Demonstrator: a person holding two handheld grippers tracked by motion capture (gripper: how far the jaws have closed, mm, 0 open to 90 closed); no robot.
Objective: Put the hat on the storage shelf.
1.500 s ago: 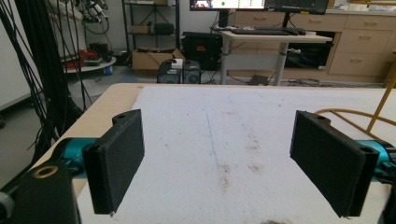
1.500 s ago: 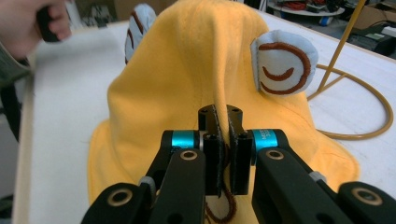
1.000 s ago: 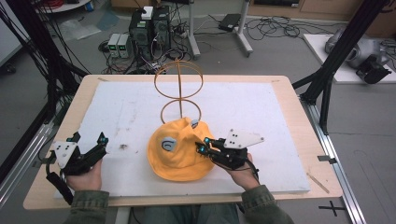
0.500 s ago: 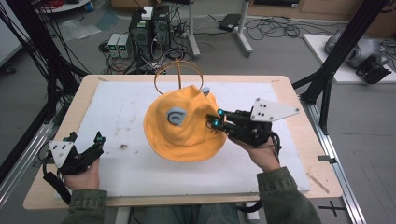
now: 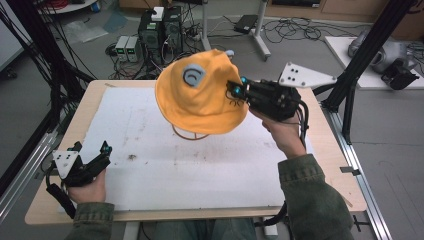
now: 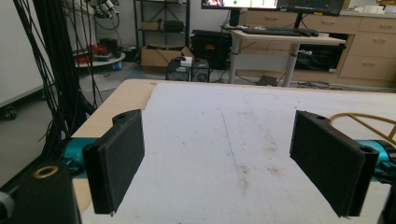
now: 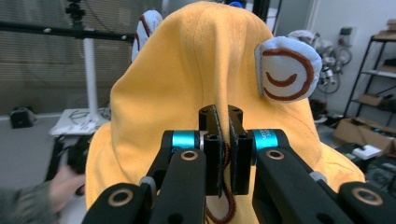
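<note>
— White matting (image 5: 210, 165) covers our table (image 5: 125, 90); where is the hat?
— Our right gripper (image 5: 235, 91) is clamped on the orange hat (image 5: 200, 100), which hangs in the air above the wire stand (image 5: 192, 134).
— And our left gripper (image 5: 102, 152)?
— It rests at the table's near edge, jaws apart, nothing between them.

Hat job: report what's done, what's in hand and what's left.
Done: the right gripper is shut on the hat, pinching its fabric, and the hat hangs in the air clear of the table. In hand: carrying it above the wire stand. Left, probably: lowering the hat onto the stand and letting go. The left gripper waits open near the table's edge.
</note>
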